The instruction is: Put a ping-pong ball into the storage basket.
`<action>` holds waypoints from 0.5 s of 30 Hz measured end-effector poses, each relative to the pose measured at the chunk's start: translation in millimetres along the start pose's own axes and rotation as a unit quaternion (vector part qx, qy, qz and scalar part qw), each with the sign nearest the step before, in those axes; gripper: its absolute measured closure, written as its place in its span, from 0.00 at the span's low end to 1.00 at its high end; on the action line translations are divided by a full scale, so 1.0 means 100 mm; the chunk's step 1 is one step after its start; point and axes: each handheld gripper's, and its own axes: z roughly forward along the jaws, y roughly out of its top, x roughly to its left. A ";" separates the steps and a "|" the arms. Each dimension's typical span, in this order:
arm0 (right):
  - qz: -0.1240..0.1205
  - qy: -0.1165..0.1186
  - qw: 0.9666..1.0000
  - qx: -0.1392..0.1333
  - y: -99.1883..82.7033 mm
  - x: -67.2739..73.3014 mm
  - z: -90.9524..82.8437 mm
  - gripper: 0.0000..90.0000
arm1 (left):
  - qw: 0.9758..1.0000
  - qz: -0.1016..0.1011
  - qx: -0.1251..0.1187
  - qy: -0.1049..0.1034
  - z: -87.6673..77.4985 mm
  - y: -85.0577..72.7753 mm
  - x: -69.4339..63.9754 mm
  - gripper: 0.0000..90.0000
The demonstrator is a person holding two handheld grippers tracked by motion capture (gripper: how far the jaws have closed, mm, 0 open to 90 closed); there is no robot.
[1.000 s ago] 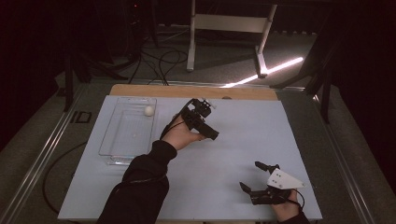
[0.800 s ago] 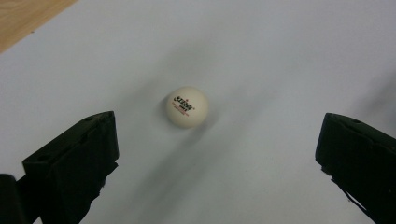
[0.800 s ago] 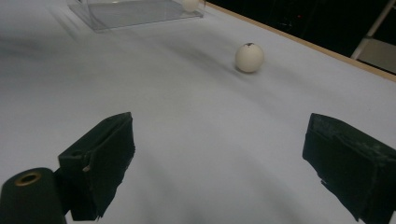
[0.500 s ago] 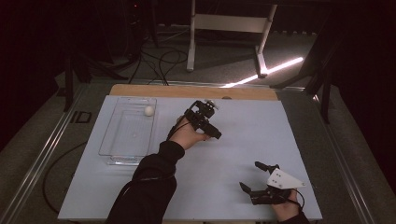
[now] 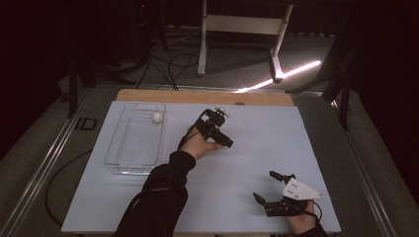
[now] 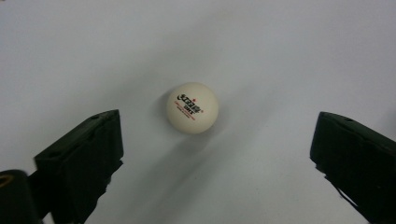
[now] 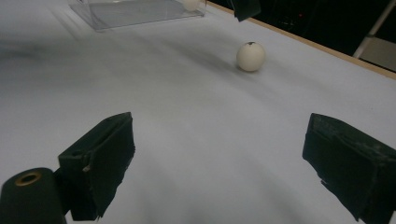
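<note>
High view: clear tray (image 5: 114, 148) holds ball (image 5: 157, 117); both grippers' jaws wide, empty

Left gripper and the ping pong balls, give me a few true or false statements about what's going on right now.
1. The left gripper is open above a white ball. True.
2. That ball is clamped between its jaws. False: it lies free on the table.
3. The clear tray holds a ball. True.
4. The right gripper is shut on a ball. False: it is open and holds nothing.
</note>
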 end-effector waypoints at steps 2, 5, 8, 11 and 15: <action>-0.001 0.000 1.000 0.001 0.00 0.00 0.00 0.10 | 1.000 0.002 0.004 -0.002 0.03 0.00 0.00 0.05; -0.002 0.000 1.000 -0.001 0.00 0.00 0.00 0.10 | 1.000 0.004 0.007 0.003 0.09 -0.01 0.00 0.08; -0.002 0.001 1.000 -0.002 0.00 0.00 0.00 0.10 | 1.000 0.004 0.013 0.007 0.15 -0.02 0.00 0.10; -0.001 0.001 1.000 -0.002 0.00 0.00 0.00 0.10 | 1.000 0.004 0.018 0.013 0.21 -0.03 0.00 0.13; 0.000 0.002 1.000 -0.002 0.00 0.00 0.00 0.10 | 1.000 0.004 0.021 0.015 0.28 -0.04 0.00 0.20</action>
